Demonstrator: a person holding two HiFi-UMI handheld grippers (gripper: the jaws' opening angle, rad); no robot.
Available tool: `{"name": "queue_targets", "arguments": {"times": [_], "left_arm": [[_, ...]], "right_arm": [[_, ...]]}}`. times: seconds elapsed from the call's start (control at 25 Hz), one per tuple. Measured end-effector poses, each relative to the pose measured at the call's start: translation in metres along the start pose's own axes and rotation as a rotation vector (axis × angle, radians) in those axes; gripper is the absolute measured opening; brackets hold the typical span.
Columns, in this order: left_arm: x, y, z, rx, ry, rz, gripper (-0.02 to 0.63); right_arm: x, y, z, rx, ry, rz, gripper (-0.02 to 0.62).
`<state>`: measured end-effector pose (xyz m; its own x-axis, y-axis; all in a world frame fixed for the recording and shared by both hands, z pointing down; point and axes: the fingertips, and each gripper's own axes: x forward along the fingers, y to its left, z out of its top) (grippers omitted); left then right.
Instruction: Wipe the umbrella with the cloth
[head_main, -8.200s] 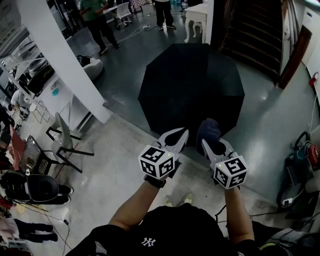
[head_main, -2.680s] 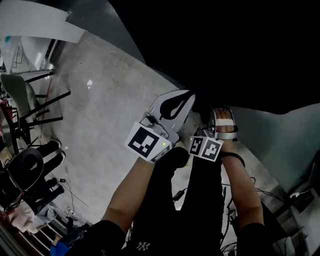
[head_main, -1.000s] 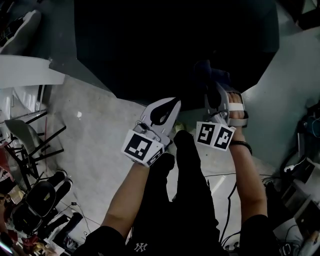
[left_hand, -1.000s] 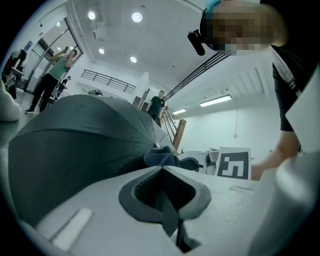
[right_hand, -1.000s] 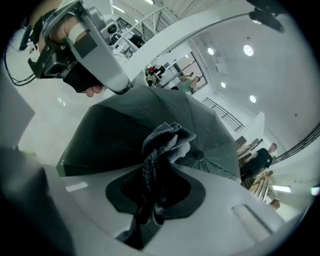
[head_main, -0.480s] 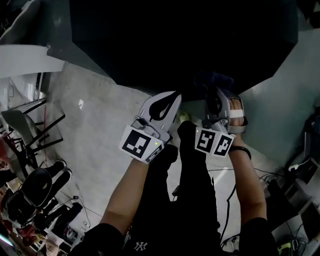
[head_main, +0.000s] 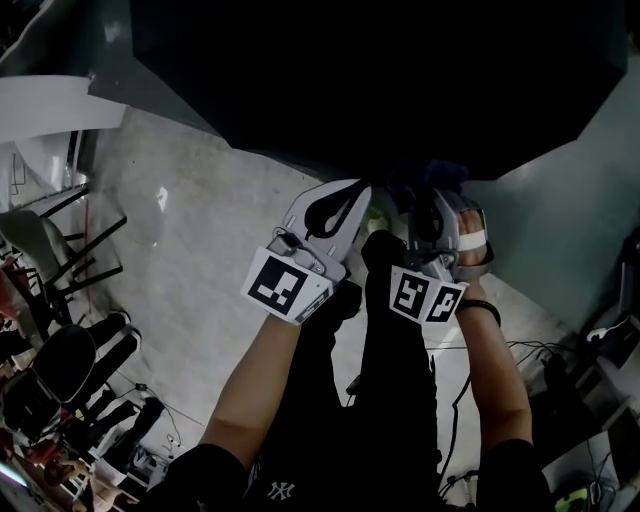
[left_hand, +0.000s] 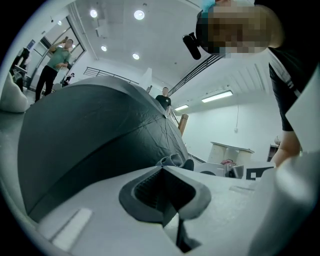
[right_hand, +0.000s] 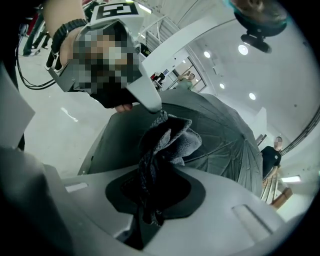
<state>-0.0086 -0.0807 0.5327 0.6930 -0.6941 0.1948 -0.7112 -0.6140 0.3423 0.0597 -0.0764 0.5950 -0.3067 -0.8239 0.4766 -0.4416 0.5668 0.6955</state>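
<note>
**Umbrella on the floor, both grippers at its near rim**
The open black fabric umbrella (head_main: 380, 80) lies ahead on the pale concrete floor (head_main: 200, 230). The left gripper (head_main: 352, 195) and right gripper (head_main: 432, 200) sit side by side before its near rim. The dark bunched cloth (head_main: 425, 178), in the right gripper, meets that rim. Black metal chairs (head_main: 60, 250) stand far left.

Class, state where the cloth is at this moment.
The cloth is clamped in the right gripper's jaws, bunched at the near edge of the open black umbrella, just right of the left gripper in the head view.
</note>
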Motion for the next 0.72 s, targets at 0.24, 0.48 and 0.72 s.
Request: {"name": "queue_targets", "arguments": {"times": [0.24, 0.48, 0.72], "left_arm": [[-0.004, 0.007, -0.028, -0.007, 0.001, 0.002, 0.001], [-0.003, 0.013, -0.054, 0.009, -0.004, -0.002, 0.001], [-0.003, 0.018, -0.076, 0.005, -0.003, 0.003, 0.001]], "right_arm": [[0.007, 0.049, -0.009, -0.034, -0.021, 0.049, 0.081], [0.021, 0.094, -0.025, -0.062, -0.063, 0.091, 0.081], [0.036, 0.135, -0.042, -0.105, -0.079, 0.159, 0.081]]}}
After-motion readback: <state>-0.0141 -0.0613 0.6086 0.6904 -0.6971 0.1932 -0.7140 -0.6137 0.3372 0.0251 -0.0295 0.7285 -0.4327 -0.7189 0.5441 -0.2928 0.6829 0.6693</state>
